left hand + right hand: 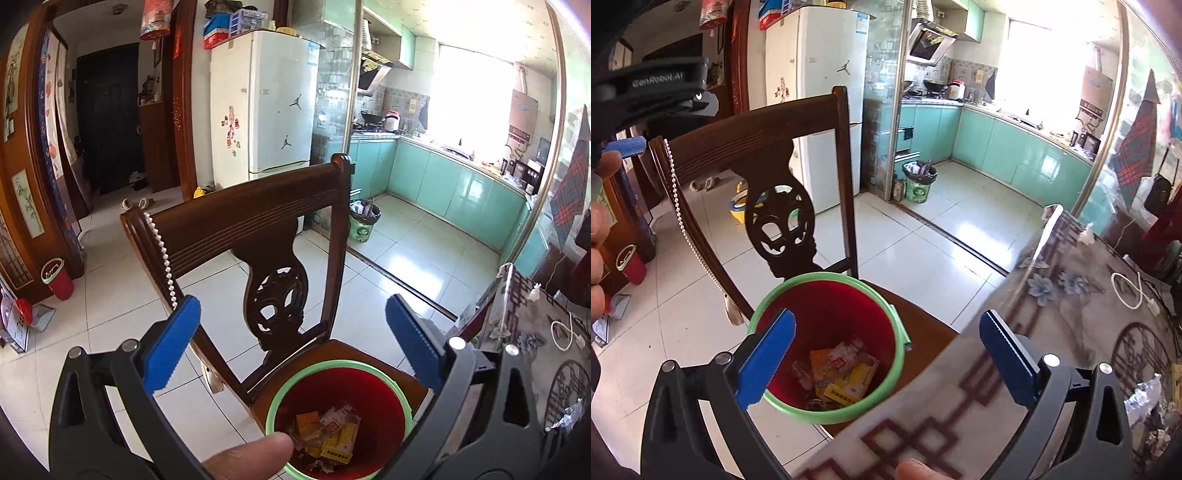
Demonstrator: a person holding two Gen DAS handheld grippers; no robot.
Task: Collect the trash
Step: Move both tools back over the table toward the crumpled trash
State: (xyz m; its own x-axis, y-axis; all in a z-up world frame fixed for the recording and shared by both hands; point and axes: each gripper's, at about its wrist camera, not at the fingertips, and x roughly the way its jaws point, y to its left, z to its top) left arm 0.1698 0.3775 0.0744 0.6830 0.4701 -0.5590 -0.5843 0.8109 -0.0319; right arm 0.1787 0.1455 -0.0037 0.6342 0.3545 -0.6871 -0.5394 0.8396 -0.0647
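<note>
Left wrist view: shows left gripper [293,341] with blue pads spread wide, nothing between them. Looks down at red bin [338,417] with green rim, standing on seat of dark wooden chair [258,236]. Holds trash [327,430] at the bottom: yellow, orange and white wrappers. Shows a fingertip [255,458] low in the picture, just in front of the bin rim. Shows chair back standing up right behind the bin, close to its far rim, with a string of white beads [162,254] hanging down its left post. Leaves open white floor [388,266] past the chair, on to the kitchen doorway.

Right wrist view: shows right gripper [886,356] also spread wide, holding nothing. Puts its left pad over the near left rim of the bin, its right pad over the table edge [1015,306]. Shows the table edge running close by the bin's right side, just beside the rim, so little room there. Shows more room on the bin's left, down to bare floor.

Only in right wrist view: the other gripper's black body up at top left, fingers [598,236] at the left edge, and crumpled paper [1145,398] lying on the table at far right. Only in left wrist view: a second small red bin [59,278] on the floor by the left wall, seen clearly.
</note>
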